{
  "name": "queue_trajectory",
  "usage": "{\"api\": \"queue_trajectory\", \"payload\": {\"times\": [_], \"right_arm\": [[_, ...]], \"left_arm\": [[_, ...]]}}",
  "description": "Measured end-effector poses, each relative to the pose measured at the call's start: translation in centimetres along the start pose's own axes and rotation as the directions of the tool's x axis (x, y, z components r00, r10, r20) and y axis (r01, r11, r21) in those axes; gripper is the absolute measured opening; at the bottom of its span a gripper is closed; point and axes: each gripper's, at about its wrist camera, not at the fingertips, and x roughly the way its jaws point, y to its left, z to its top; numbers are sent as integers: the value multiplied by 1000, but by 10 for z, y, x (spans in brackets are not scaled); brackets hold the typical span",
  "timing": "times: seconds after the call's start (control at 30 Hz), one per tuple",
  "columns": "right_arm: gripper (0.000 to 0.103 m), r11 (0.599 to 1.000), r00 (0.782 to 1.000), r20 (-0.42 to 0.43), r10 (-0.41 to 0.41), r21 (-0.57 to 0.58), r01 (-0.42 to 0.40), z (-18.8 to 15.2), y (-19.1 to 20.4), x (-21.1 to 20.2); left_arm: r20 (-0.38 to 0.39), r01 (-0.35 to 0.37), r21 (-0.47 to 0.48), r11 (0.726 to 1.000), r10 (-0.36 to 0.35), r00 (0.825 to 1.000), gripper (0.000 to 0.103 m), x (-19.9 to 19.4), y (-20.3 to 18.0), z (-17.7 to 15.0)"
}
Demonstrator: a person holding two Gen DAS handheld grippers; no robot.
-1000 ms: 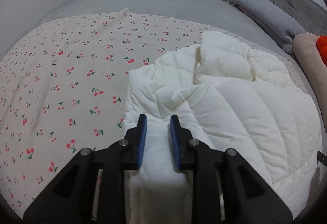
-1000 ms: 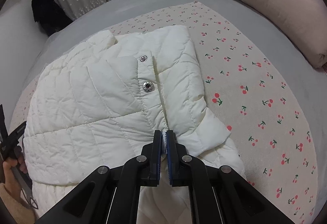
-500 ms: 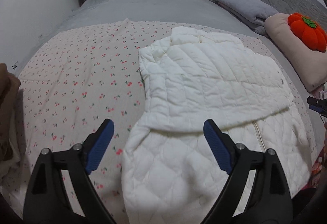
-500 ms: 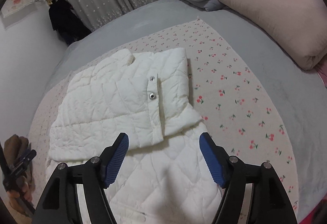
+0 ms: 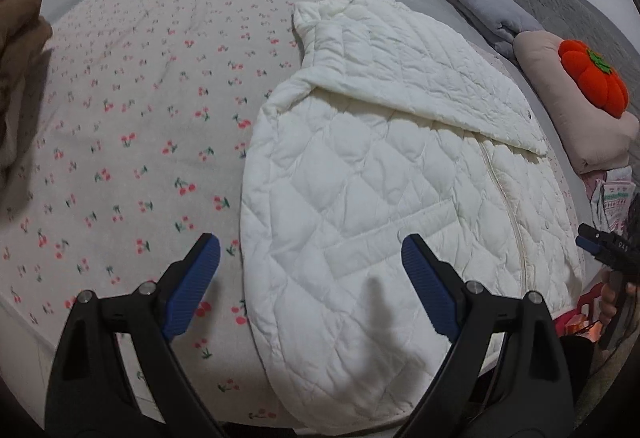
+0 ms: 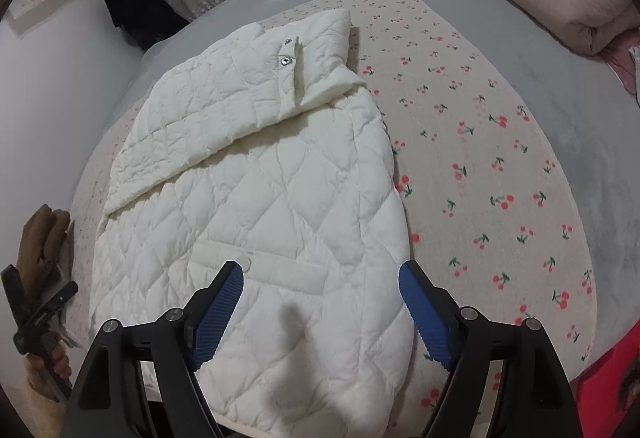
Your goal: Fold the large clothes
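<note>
A white quilted jacket (image 5: pixel 380 178) lies flat on the cherry-print blanket (image 5: pixel 140 118), its upper part folded down across the body. In the right wrist view the jacket (image 6: pixel 260 198) shows two snaps on the folded flap and a pocket near the hem. My left gripper (image 5: pixel 310 270) hovers open above the jacket's lower left edge, touching nothing. Over the hem, my right gripper (image 6: pixel 320 286) has its jaws opening, with only air between them and the jacket below.
A grey folded blanket (image 5: pixel 480 6), a beige roll (image 5: pixel 580 118) and an orange pumpkin plush (image 5: pixel 592 78) lie at the right. A brown garment (image 5: pixel 20 78) sits at the left. A dark garment (image 6: pixel 136 10) hangs by the curtain. The bed's near edge runs just below the hem.
Both grippers let go of the jacket, opened wide and drew back toward the bed's near edge. The jacket's upper part now lies folded over the body.
</note>
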Motion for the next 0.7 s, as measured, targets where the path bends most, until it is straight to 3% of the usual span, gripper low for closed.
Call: {"api": "queue_trajectory", "payload": {"times": [0.17, 0.27, 0.43, 0.57, 0.7], "right_arm": [[83, 991, 997, -38, 63, 117, -59, -19, -30, 9], [83, 966, 988, -58, 146, 222, -130, -25, -53, 14], [83, 910, 952, -41, 303, 309, -276, -32, -80, 13], [83, 881, 923, -50, 382, 322, -347, -38, -90, 13], [82, 851, 893, -59, 446, 338, -403, -41, -96, 13]], "left_arm": [[-133, 111, -114, 987, -126, 983, 92, 29, 20, -23], [-123, 170, -147, 974, -189, 974, 92, 26, 27, -26], [-139, 274, -160, 948, -296, 945, 92, 24, 32, -34], [-152, 330, -157, 931, -353, 923, 92, 23, 31, -38], [-161, 400, -186, 898, -429, 889, 88, 23, 35, -40]]}}
